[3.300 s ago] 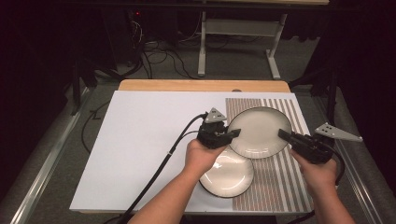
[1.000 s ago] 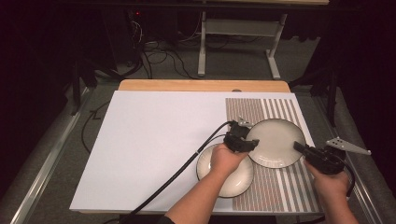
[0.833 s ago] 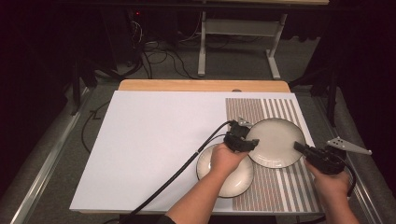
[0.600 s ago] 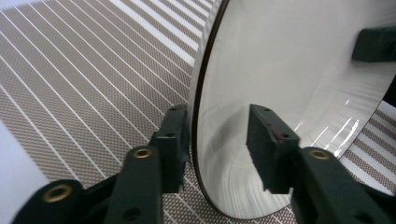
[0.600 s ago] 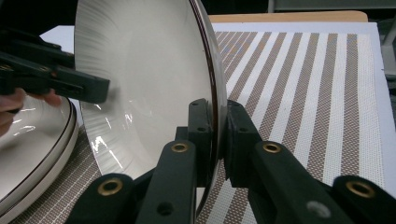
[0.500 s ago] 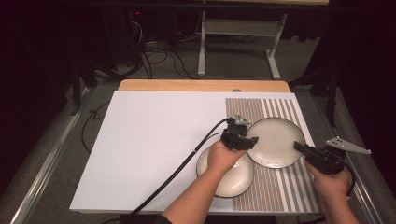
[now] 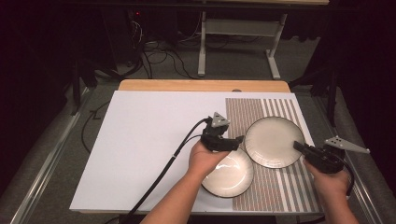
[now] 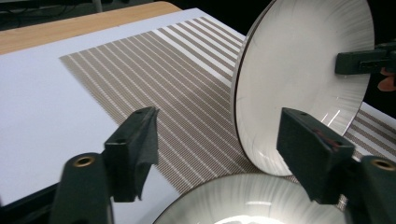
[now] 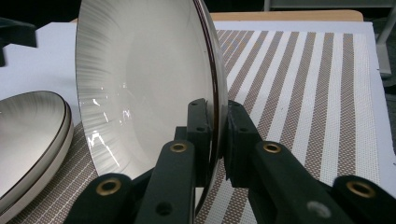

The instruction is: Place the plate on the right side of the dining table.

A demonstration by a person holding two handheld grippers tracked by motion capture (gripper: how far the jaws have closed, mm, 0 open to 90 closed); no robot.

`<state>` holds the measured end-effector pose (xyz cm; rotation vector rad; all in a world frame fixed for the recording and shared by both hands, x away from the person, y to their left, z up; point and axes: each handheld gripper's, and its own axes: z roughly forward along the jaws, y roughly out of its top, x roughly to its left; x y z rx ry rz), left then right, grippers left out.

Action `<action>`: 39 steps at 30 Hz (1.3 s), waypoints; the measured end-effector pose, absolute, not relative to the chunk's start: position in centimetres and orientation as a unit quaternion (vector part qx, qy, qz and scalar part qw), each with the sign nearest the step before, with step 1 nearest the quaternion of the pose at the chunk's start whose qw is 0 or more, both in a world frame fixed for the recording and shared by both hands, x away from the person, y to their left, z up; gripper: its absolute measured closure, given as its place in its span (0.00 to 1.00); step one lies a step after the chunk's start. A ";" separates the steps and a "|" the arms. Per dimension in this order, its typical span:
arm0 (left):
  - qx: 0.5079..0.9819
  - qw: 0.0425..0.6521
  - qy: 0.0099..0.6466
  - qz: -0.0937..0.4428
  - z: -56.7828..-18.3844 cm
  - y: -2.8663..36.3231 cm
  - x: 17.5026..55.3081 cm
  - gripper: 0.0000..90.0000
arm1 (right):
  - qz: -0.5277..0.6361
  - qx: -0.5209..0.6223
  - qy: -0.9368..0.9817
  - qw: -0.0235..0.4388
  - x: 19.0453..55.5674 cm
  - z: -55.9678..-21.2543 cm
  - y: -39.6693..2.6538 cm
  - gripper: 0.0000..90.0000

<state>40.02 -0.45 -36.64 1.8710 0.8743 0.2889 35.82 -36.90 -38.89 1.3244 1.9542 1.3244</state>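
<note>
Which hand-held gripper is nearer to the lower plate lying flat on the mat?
Left. The left hand-held gripper hovers open above the lower plate; the right hand-held gripper grips the other plate.

Both plates [image 7: 273, 141] [image 7: 229, 173] look like glossy glazed ceramic; the striped mat [image 7: 280, 112] is coarse woven cloth, the white sheet [image 7: 149, 140] matt.

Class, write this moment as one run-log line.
left gripper: fingers just opened, off plate | right gripper: clamps upper plate rim, tilted | lower plate: flat on striped mat
</note>
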 end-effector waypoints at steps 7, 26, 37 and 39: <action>0.762 0.513 0.372 0.132 -36.5 2.9 38.8 0.17 | 0.475 0.482 0.704 0.215 35.9 -38.9 -36.9 0.94; 0.743 0.503 0.407 0.172 -37.6 12.5 35.7 0.00 | 0.458 0.496 0.705 0.217 36.6 -39.0 -36.7 0.92; 0.718 0.521 0.415 0.200 -38.8 17.5 33.3 0.00 | 0.445 0.513 0.702 0.213 37.3 -39.2 -36.6 0.90; 0.717 0.521 0.415 0.206 -39.0 18.1 33.0 0.00 | 0.445 0.518 0.700 0.211 37.5 -39.4 -36.6 0.89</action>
